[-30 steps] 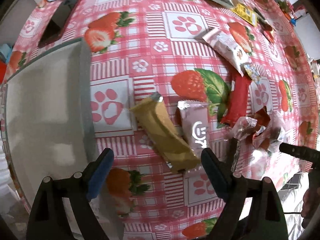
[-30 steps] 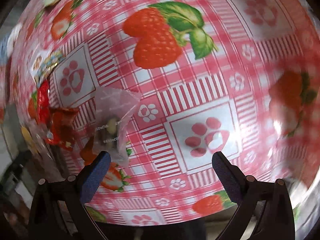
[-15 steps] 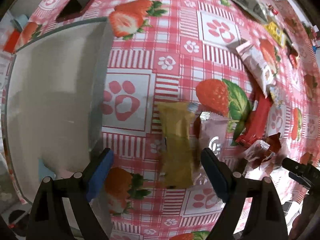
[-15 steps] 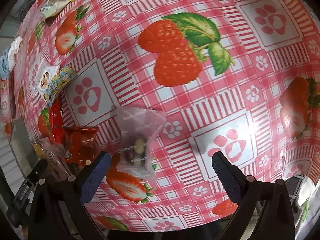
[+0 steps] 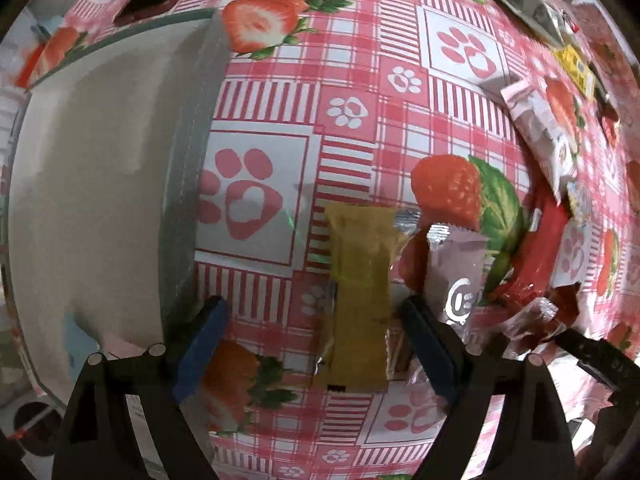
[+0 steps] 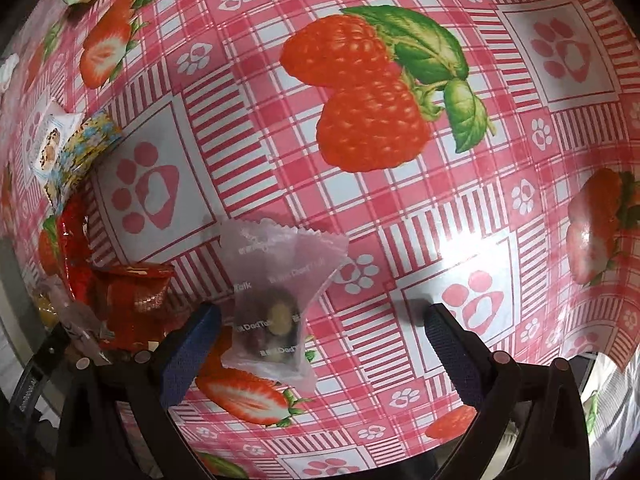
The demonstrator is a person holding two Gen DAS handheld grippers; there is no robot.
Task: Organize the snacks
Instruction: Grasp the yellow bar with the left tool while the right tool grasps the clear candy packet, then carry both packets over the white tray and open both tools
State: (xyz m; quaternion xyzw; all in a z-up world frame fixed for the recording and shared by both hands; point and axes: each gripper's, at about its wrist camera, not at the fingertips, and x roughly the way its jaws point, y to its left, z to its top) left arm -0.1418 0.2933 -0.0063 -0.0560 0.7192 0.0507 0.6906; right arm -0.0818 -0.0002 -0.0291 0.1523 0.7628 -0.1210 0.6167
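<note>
In the left wrist view my left gripper [image 5: 316,344] is open, its jaws either side of a yellow snack bar [image 5: 360,296] lying lengthwise on the strawberry tablecloth. A pink wrapped snack [image 5: 456,272] lies just right of it. A grey bin [image 5: 92,200] stands to the left. In the right wrist view my right gripper [image 6: 320,344] is open and low over the cloth. A translucent pink nut packet [image 6: 276,300] lies between its jaws, nearer the left finger. A red packet [image 6: 132,300] lies left of it.
More snacks lie at the right of the left wrist view: a red stick pack [image 5: 536,252], a pink-white bar [image 5: 540,120], a yellow packet [image 5: 576,64], a dark foil pack [image 5: 524,8]. A floral packet [image 6: 80,152] lies at the left in the right wrist view.
My left gripper has swung and lined up with the yellow bar, which now lies straight between the jaws. My right gripper has shifted left, bringing the pink packet between its jaws.
</note>
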